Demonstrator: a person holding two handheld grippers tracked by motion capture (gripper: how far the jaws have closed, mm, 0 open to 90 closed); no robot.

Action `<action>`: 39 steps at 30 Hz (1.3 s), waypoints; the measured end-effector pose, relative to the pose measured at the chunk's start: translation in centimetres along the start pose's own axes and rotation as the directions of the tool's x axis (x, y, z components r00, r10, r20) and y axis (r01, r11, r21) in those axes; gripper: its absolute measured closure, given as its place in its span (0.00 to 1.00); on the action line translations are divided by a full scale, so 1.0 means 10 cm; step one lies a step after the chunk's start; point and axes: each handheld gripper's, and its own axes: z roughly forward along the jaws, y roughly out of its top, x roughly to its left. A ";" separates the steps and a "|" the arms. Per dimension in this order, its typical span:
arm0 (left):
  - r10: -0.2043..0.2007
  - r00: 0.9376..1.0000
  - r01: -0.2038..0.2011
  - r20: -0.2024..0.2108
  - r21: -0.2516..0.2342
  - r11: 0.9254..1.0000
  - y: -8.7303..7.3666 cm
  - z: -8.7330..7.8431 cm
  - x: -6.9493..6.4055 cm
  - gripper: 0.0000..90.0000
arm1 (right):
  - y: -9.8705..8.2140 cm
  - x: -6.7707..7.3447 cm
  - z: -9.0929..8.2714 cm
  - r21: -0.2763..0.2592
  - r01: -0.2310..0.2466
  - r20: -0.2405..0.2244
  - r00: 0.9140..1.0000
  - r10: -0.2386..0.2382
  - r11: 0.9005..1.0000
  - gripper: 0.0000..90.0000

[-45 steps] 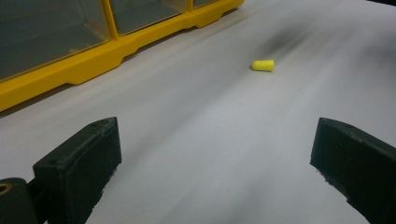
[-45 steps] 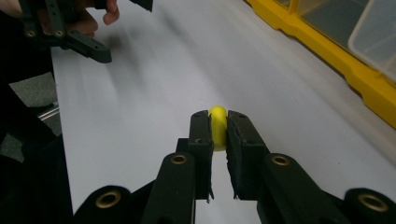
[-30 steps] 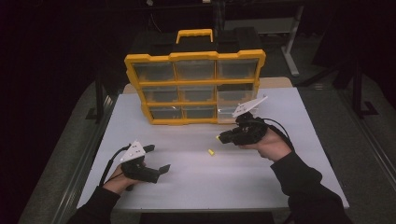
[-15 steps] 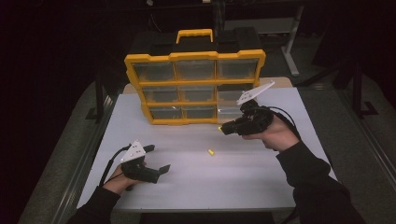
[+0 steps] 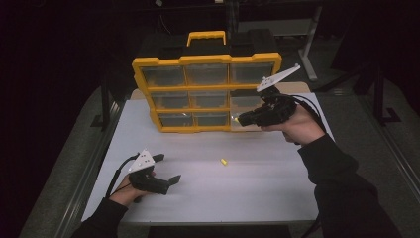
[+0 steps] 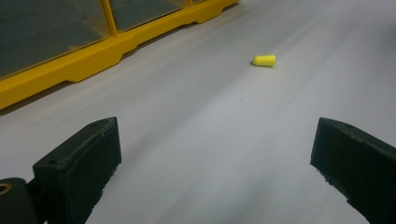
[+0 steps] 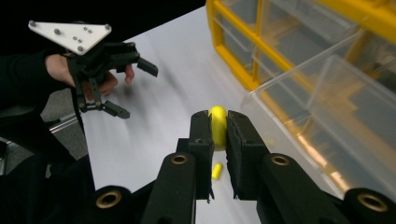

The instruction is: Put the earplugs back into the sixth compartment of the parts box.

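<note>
Dim all round in the high view, black beyond the white table [image 5: 257, 188], lit from above and brightest across its middle. Soft, grainy, with low detail on the yellow organizer [image 5: 205, 94]. Faint glare bands along the tabletop in the left gripper view, near jaws blurred, yellow earplug [image 6: 264, 60] fairly sharp. Sheen on the clear drawer [image 7: 327, 107] in the right gripper view; motion smear beside the left gripper [image 7: 133, 88], background soft.

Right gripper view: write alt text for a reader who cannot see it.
The right gripper pinches a yellow earplug between its black jaws, beside an open clear drawer of a yellow organizer. Another earplug lies on the white table below; the left gripper waits open.
</note>
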 end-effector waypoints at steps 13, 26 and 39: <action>-0.004 1.000 0.004 0.003 -0.005 1.000 0.00 0.00 0.00 0.01 | 0.12 -0.27 -0.12 0.008 -0.042 0.071 0.997 0.042 0.999 0.88; 0.000 1.000 0.000 0.002 -0.007 1.000 0.00 -0.01 0.00 0.01 | 0.18 -0.54 -0.02 0.079 -0.091 0.150 0.986 0.079 0.993 0.88; 0.003 1.000 -0.003 0.003 -0.005 1.000 0.00 -0.01 0.00 0.01 | 0.18 -0.59 0.18 0.172 -0.104 0.173 0.982 0.074 0.980 0.84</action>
